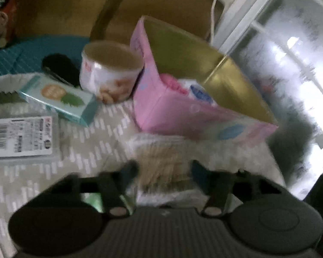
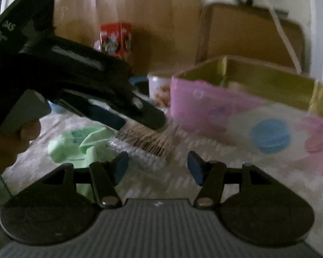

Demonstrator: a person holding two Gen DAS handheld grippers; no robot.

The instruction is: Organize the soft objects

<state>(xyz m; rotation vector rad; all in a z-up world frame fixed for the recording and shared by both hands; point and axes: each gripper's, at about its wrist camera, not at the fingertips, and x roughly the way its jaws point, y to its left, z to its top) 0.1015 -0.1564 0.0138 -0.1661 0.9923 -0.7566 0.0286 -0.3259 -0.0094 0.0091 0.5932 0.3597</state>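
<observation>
A pink open box (image 1: 183, 111) with a gold lining stands on the patterned tablecloth and holds a pink and white soft pack (image 1: 183, 86). My left gripper (image 1: 163, 169) is shut on a clear packet of cotton swabs (image 1: 161, 161), just in front of the box. In the right wrist view the left gripper (image 2: 148, 120) grips that packet (image 2: 144, 144) above the cloth. My right gripper (image 2: 158, 165) is open and empty, just behind the packet. A green cloth (image 2: 81, 139) lies to the left. The pink box (image 2: 236, 116) stands at the right.
A white round tub (image 1: 109, 73), a teal carton (image 1: 60, 96), a labelled flat pack (image 1: 21, 137) and a black object (image 1: 60, 68) lie left of the box. A red carton (image 2: 115, 38) and cardboard boxes (image 2: 247, 34) stand behind.
</observation>
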